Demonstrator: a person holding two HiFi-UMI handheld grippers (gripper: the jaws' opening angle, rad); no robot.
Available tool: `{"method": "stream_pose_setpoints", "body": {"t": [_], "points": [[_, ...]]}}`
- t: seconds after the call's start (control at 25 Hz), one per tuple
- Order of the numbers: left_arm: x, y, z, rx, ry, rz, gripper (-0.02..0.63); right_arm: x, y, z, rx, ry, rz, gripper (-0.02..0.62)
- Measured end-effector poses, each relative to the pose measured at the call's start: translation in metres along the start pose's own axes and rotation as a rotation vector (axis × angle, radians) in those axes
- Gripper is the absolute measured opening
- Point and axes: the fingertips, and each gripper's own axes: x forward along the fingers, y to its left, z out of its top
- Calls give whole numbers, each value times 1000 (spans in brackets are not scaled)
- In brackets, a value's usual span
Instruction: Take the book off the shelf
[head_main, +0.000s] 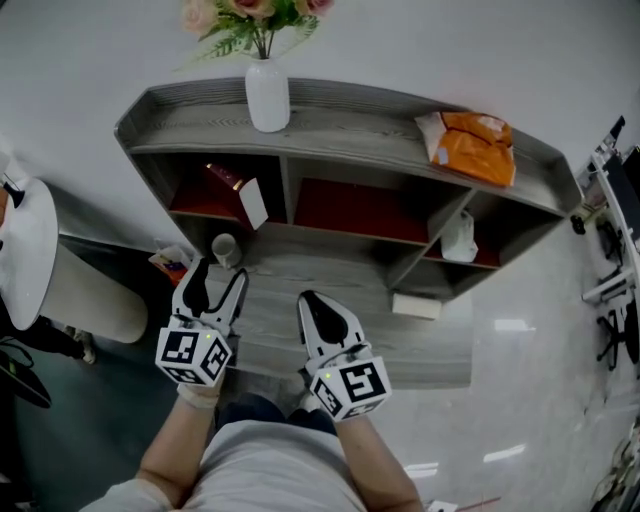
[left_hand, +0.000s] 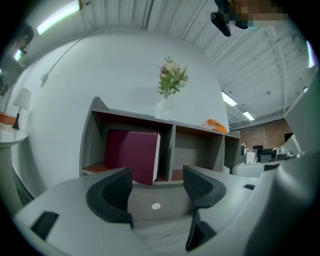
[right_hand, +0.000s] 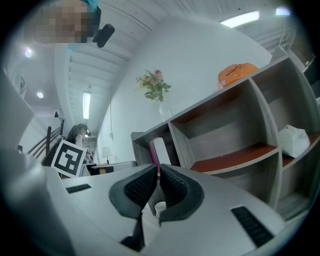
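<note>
L gripper (left_hand: 157, 189): jaws are standing wide apart w/ nothing between them, pads bare. They're pointing straight at the maroon book (left_hand: 131, 155), which is framed just above the gap but is clear of both pads, no contact yet. R gripper (right_hand: 157, 186): jaws are pressed together, gripping nothing. It's hanging beside the L one over the grey tabletop (head_main: 330, 275), doing no work right now.

The book (head_main: 243, 192) is sitting in the leftmost compartment of the grey shelf unit (head_main: 350, 102). It's leaning at a tilt, not upright, w/ its white page edge facing out. A small cup (head_main: 224, 248) is standing on the tabletop between the L gripper (head_main: 215, 275) and that compartment. On top of the unit there's a white vase w/ flowers (head_main: 267, 95) and an orange bag (head_main: 470, 145), both well away from the book.

Step, as I'm reading it: approach. The L side is opened up for the grab and the book hasn't been touched. The next move is calling for the L gripper to go fwd past or over the cup w/o knocking it. Then line the jaws up w/ the book's tilt, straddle the cover + pages at the exposed edge, clamp, and draw it out clear of the divider.
</note>
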Motion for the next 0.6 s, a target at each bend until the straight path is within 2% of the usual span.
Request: {"method": "stream_pose_setpoints", "body": {"t": [0.12, 0.32, 0.52, 0.6], "points": [[24, 0, 5, 12, -13, 74, 331, 0, -7, 1, 1, 13, 4, 21], [63, -1, 12, 51, -23, 135, 352, 4, -13, -1, 8, 45, 13, 21], [93, 16, 6, 95, -5, 252, 385, 9, -15, 7, -32, 44, 13, 21], [102, 20, 3, 89, -5, 278, 393, 9, -18, 7, -37, 49, 3, 21]]}}
